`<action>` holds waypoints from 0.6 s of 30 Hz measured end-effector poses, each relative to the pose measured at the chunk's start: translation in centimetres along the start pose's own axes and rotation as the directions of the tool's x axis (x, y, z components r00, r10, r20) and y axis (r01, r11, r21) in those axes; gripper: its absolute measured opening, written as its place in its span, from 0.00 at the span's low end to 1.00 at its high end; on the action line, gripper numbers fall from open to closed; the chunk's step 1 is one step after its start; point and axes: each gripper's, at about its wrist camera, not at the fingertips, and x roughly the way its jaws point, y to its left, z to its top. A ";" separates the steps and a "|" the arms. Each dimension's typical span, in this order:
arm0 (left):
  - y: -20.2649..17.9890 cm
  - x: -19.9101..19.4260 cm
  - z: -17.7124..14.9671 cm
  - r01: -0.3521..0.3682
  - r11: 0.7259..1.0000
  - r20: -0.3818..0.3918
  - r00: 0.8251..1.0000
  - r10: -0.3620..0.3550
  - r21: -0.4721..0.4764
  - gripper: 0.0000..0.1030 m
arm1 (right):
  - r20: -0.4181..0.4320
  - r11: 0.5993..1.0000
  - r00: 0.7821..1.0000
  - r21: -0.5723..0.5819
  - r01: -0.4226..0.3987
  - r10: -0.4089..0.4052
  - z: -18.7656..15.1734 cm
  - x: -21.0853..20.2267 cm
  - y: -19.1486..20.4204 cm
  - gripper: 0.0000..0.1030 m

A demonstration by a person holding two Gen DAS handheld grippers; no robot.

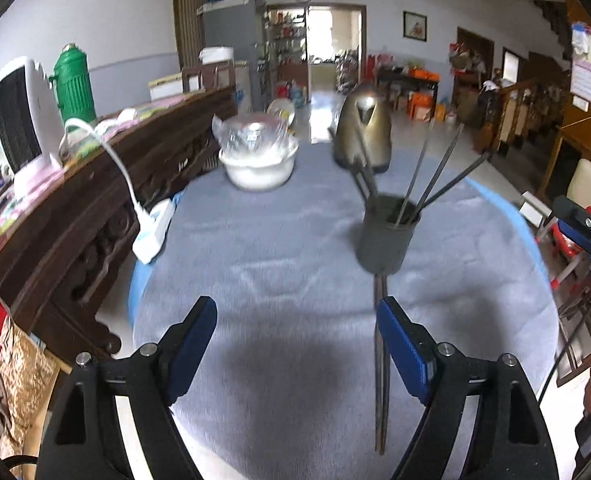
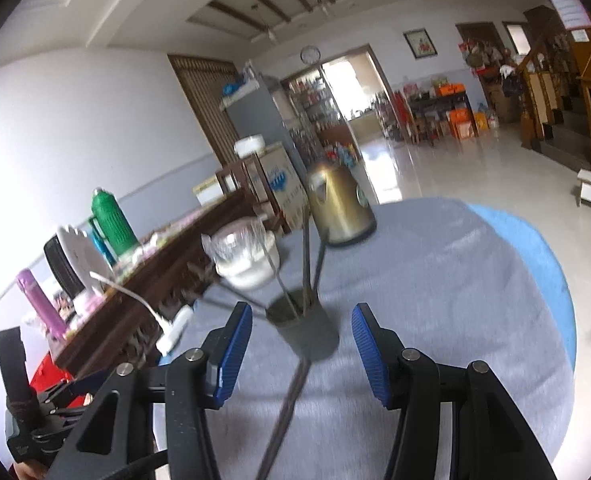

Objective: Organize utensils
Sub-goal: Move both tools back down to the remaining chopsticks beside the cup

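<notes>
Several chopsticks [image 1: 435,172] already stand in the dark holder cup [image 1: 385,236], fanned against its rim; exact count is lost to blur. One loose pair [image 1: 380,364] lies flat on the grey tablecloth [image 1: 275,264], one end at the cup's base, shafts running toward the near table edge. Judgement: task is mostly done, with that last pair to lift and drop in.

Left gripper [image 1: 295,344]: jaws spread wide, holding nothing. It hovers on the near side of the cup, its right pad just beside the loose pair; touching or not can't be told from this view.

Right gripper [image 2: 301,350]: jaws also wide apart, empty. Seen from the right wrist camera, the cup [image 2: 303,328] sits between the fingertips and a little beyond them, with the loose pair [image 2: 283,408] running back under the gap.

Clearance, relative to the cup:
- Near side: bare cloth, plenty of room to come down on the pair.
- Far side: brass-coloured kettle [image 1: 361,128], well apart.
- Far left: white bowl under plastic wrap [image 1: 257,156], well apart.
- Left: white clip lamp [image 1: 151,232] at the table edge, clear of the work.
- Right: cloth runs out to the blue rim.

Risks, as judgement: leaning chopsticks stick out above the rim, so a low sweep could snag them and tip the cup. Both grippers are near each other around the cup.
</notes>
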 end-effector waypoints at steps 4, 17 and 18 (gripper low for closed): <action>0.2 0.8 -0.7 -0.034 0.999 -0.024 0.999 0.034 -0.018 0.80 | -0.057 1.000 0.998 -0.007 0.007 -0.008 -1.6 1.0 -0.7 0.54; -1.2 3.5 -1.2 -0.103 0.994 -0.066 0.992 0.104 0.026 0.80 | -0.171 0.999 0.984 0.021 -0.040 0.043 -4.0 4.5 -1.5 0.55; -1.3 3.8 -1.3 -0.103 0.994 -0.072 0.992 0.105 0.029 0.80 | -0.175 0.999 0.984 0.017 -0.043 0.045 -4.2 4.8 -1.3 0.55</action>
